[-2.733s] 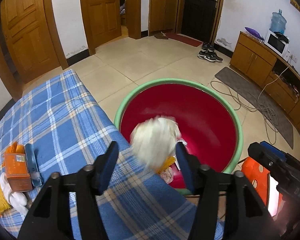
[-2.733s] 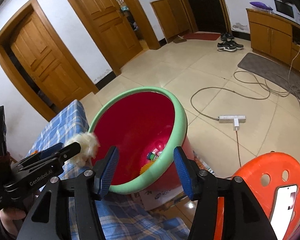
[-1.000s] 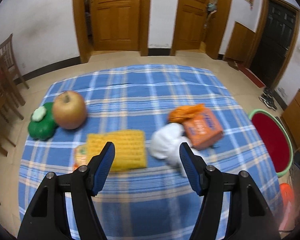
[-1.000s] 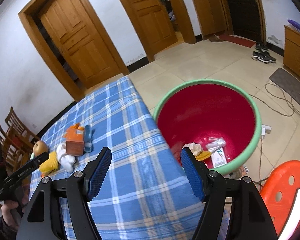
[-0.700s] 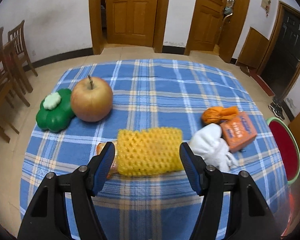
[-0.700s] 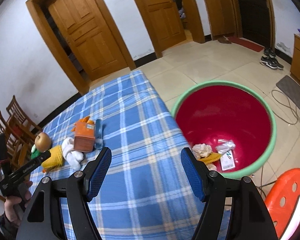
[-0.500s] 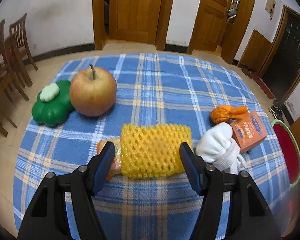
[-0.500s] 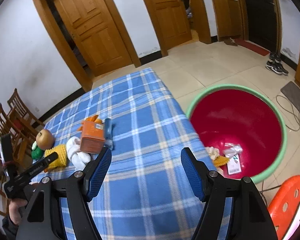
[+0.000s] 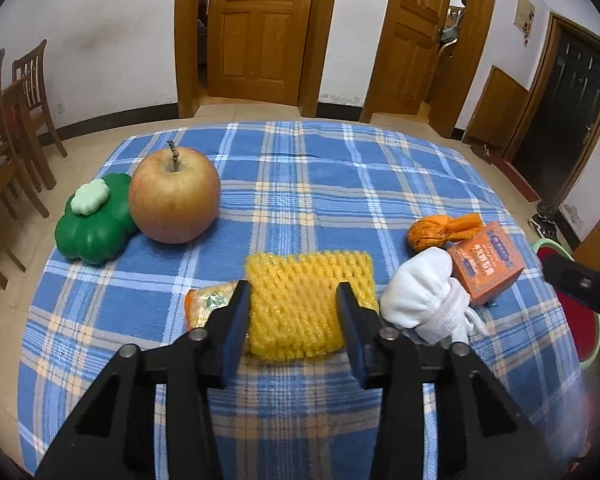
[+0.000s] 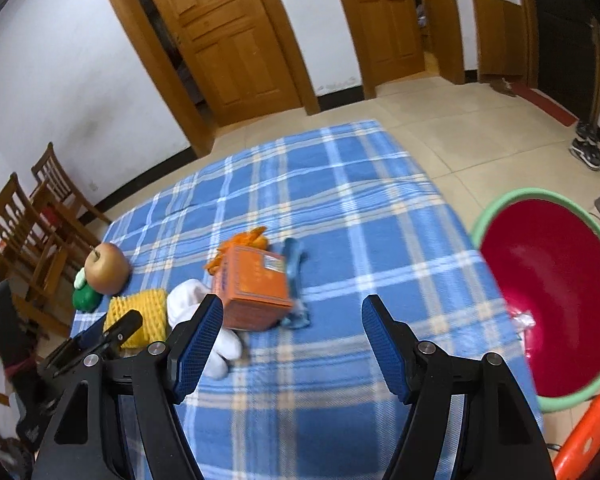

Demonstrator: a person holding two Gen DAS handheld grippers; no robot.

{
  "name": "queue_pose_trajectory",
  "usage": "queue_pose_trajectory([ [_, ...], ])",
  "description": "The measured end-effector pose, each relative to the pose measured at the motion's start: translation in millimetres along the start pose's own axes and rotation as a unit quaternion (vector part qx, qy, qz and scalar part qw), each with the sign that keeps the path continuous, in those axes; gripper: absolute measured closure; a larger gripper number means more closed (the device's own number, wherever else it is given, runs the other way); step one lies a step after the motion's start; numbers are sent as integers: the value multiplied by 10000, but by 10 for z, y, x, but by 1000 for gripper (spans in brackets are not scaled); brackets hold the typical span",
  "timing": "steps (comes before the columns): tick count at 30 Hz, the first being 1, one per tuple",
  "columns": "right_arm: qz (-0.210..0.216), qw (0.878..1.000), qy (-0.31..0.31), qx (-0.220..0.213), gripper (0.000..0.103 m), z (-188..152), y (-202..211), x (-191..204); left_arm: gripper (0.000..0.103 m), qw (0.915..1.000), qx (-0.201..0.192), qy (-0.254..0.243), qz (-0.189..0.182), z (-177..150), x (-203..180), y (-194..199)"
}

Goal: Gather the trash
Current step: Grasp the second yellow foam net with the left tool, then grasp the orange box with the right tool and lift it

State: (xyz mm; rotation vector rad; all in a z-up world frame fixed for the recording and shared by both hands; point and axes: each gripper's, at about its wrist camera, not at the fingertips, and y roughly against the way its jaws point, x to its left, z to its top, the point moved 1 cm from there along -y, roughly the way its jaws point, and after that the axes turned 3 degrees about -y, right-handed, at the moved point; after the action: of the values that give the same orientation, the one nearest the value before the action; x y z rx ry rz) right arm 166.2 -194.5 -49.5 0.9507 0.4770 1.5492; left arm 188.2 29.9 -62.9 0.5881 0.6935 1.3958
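A yellow foam net [image 9: 308, 304] lies on the blue plaid tablecloth [image 9: 300, 184], partly over an orange snack packet [image 9: 206, 304]. My left gripper [image 9: 294, 300] straddles the net's near part and its jaws are closing; I cannot see the pads pressing on it. From the right wrist view the left gripper [image 10: 120, 330] rests at the net [image 10: 140, 312]. To the right lie a white crumpled wad [image 9: 420, 300], an orange box [image 9: 486, 262] and an orange wrapper [image 9: 440, 230]. My right gripper [image 10: 292, 304] hangs open and empty above the box [image 10: 256, 292].
An apple [image 9: 174, 196] and a green toy [image 9: 94, 224] sit at the table's left. A blue item [image 10: 294, 280] lies beside the box. A red basin with a green rim [image 10: 548, 292] stands on the floor right of the table, next to an orange stool [image 10: 588, 436]. Wooden chairs [image 9: 4, 120] stand at the left.
My left gripper came in low over the yellow net and its jaws narrowed around it. My right gripper swung left from the basin toward the orange box, still open.
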Motion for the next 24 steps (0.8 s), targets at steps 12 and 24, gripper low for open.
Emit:
queue_pose_trajectory([
  [12, 105, 9996, 49, 274, 30, 25, -328, 118, 93, 9975, -47, 0, -702, -1, -65, 100],
  [24, 183, 9987, 25, 469, 49, 21, -407, 220, 93, 9909, 251, 451, -1241, 16, 46, 228],
])
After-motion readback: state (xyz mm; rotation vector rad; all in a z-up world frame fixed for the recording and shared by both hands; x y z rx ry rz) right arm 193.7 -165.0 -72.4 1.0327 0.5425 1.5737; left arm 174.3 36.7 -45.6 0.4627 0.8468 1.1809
